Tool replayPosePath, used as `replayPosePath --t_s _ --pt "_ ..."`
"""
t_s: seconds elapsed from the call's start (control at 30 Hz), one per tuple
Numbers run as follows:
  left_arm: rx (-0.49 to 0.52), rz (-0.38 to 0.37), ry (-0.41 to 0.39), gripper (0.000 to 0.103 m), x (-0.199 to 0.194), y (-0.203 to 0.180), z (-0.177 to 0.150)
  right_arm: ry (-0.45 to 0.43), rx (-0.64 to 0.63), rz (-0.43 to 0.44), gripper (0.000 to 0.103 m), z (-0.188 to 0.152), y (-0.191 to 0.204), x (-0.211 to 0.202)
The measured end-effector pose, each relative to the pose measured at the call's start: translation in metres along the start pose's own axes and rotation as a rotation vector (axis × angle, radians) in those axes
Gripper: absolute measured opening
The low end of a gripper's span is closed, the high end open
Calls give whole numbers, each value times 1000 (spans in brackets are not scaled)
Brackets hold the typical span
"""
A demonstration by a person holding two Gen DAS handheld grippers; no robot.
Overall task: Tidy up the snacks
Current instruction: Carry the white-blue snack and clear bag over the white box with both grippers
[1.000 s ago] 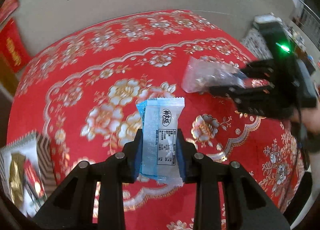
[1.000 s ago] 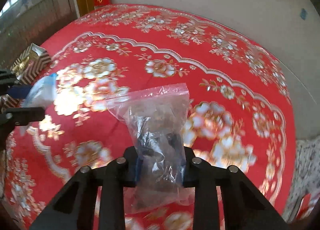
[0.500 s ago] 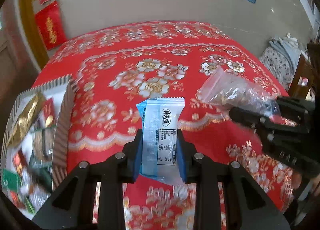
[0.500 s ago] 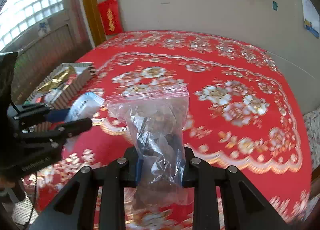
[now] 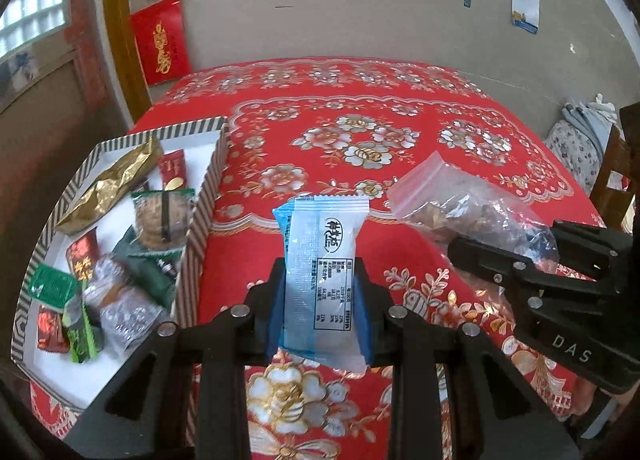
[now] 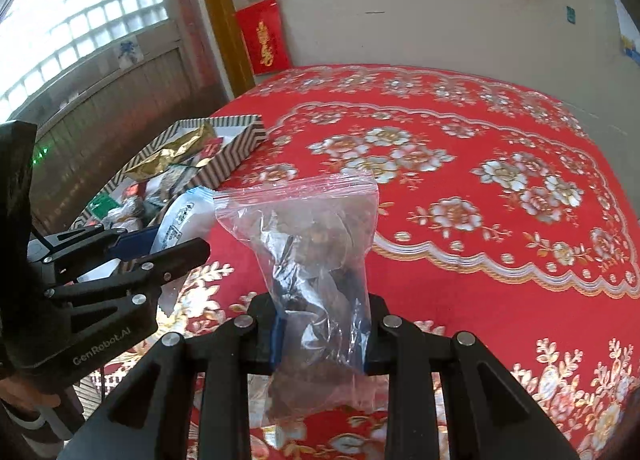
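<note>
My left gripper (image 5: 320, 300) is shut on a blue-and-white snack packet (image 5: 320, 260), held upright above the red table. My right gripper (image 6: 322, 328) is shut on a clear zip bag of brown snacks (image 6: 316, 236). In the left wrist view the right gripper (image 5: 532, 272) and its zip bag (image 5: 468, 207) are just to the right. In the right wrist view the left gripper (image 6: 160, 248) and its packet (image 6: 182, 219) are to the left. A striped box (image 5: 200, 215) holding several wrapped snacks sits left of both grippers.
The round table has a red floral cloth (image 5: 360, 139). The box shows in the right wrist view (image 6: 236, 155) at the table's left edge. A wall with red banners (image 5: 160, 39) stands behind. A wooden chair (image 5: 616, 179) is at the right.
Both grippers have swung left and tilted up with their snacks still held. The striped box has come further into view and nearer on the left.
</note>
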State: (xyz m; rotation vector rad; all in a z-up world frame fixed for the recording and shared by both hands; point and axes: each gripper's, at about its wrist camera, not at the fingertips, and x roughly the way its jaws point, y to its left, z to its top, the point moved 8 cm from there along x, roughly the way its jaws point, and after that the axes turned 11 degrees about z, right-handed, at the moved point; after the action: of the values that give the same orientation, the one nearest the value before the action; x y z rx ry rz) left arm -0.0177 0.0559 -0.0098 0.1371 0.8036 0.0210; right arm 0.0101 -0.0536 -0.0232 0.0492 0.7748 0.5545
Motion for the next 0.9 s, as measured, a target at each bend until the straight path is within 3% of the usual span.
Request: replayPosePath --t_s 0.5,0.9 --pt "-71 20 -10 32 -14 39 -9 19 -58 35 28 9 40 12" --pt "-196 99 -22 32 -28 120 -19 37 -134 81 29 28 86 31"
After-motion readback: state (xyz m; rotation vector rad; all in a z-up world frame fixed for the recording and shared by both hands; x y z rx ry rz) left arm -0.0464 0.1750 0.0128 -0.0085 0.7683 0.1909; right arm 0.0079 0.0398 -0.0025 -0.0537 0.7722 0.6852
